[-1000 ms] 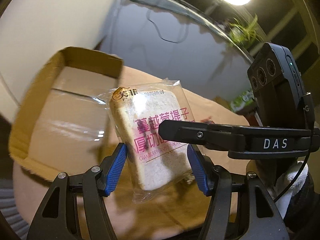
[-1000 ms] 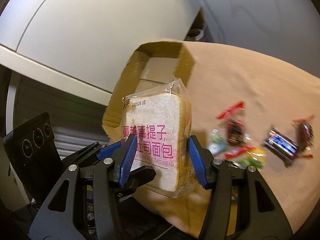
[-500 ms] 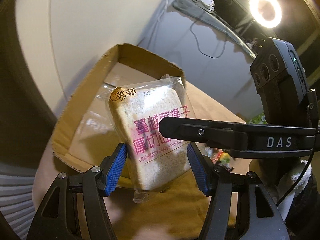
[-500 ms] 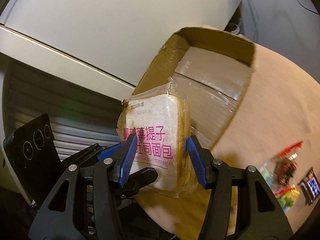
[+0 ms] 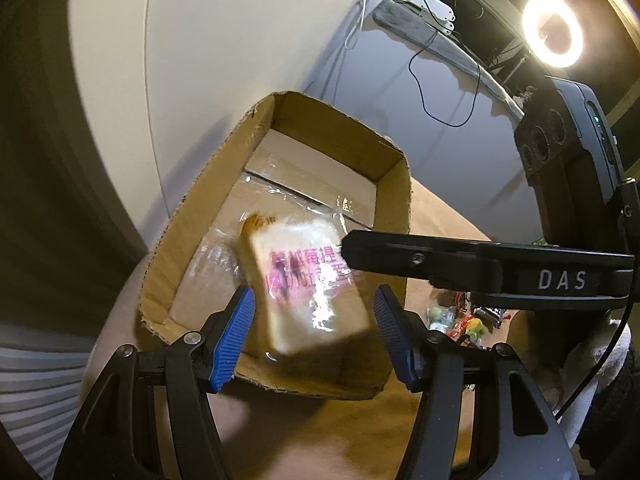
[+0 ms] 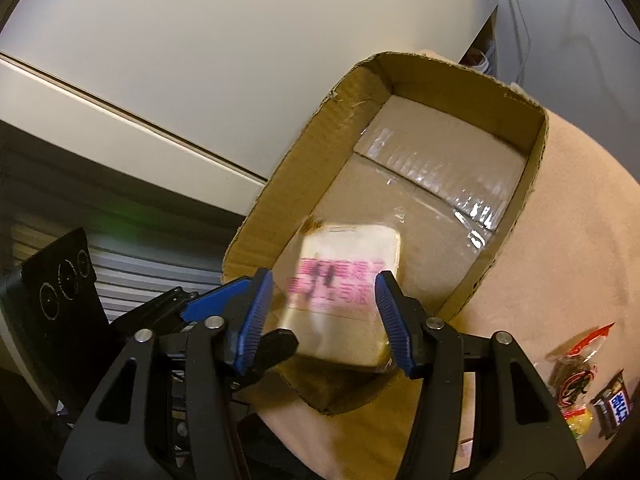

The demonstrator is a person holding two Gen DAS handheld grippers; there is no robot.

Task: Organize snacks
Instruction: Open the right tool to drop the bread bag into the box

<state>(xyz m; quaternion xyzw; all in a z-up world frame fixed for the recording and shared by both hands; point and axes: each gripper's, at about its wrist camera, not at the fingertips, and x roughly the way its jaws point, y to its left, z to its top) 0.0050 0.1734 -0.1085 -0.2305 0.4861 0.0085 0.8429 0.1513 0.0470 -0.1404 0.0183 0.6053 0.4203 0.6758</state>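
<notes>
Bread packet (image 5: 308,292) now blurred, loose over the near end of the cardboard box (image 5: 400,200), lower centre of frame; half a second ago clamped upright. Left gripper (image 5: 312,336) fingers spread, released. Right gripper (image 6: 324,320) fingers likewise apart, nothing held. Likely dropping into the box: first item nearly stowed. Remaining snacks (image 6: 580,392) on worktop (image 6: 580,240), lower right.

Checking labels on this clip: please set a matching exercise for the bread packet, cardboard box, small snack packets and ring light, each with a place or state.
1. bread packet
2. cardboard box
3. small snack packets
4. ring light

A. lit, high up
B. loose on the tan table
C. motion-blurred, inside the box outline
D. open-topped, clear tape across its floor

Pairs: 1-C; 2-D; 3-B; 4-A
</notes>
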